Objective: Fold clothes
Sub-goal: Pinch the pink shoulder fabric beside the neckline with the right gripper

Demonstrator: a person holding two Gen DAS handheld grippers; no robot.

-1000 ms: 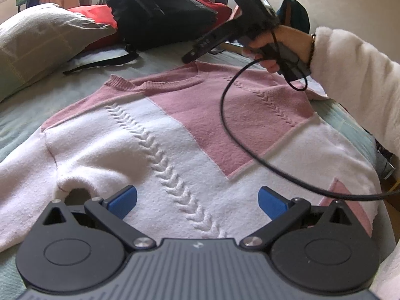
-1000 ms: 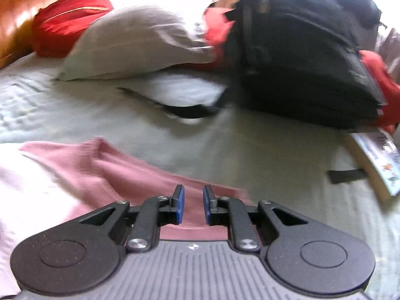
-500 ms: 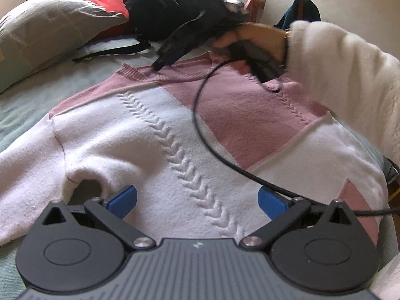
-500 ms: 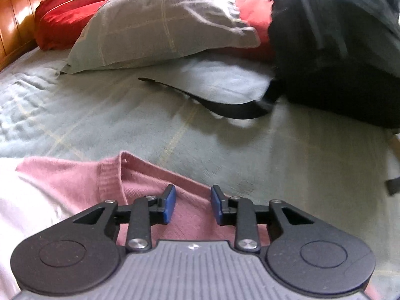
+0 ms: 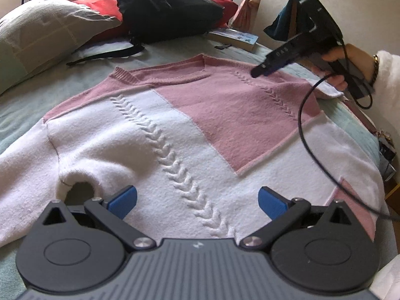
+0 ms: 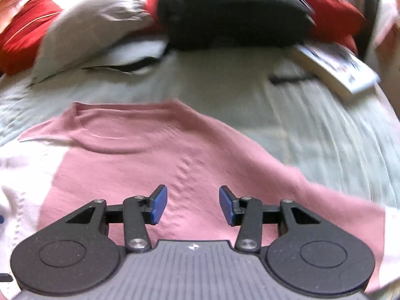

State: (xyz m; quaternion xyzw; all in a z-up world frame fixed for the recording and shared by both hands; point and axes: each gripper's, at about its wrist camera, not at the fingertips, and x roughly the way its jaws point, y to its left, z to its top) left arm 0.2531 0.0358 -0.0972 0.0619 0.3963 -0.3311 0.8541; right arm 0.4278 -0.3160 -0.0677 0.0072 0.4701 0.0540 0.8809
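Note:
A pink and white knitted sweater [image 5: 190, 125] lies spread flat on the bed, neckline toward the pillows. My left gripper [image 5: 197, 201] hovers wide open over its white lower part, with nothing between the blue pads. The right gripper [image 5: 260, 71], held by a hand in a white fleecy sleeve, hangs above the pink shoulder at the right. In the right wrist view the right gripper [image 6: 192, 205] is above the pink sweater [image 6: 155, 160] with its jaws opening and nothing between them; that view is motion-blurred.
A grey pillow [image 5: 42, 37], red cushions [image 5: 100, 7] and a black backpack [image 5: 165, 2] crowd the head of the bed. A book [image 5: 235, 38] lies beyond the sweater's right shoulder. A black cable [image 5: 305, 135] trails across the sweater. The bed edge drops off at the right.
The right gripper swung from the neckline over to the right shoulder of the sweater, and its jaws widened from nearly shut. The left gripper stayed put and open.

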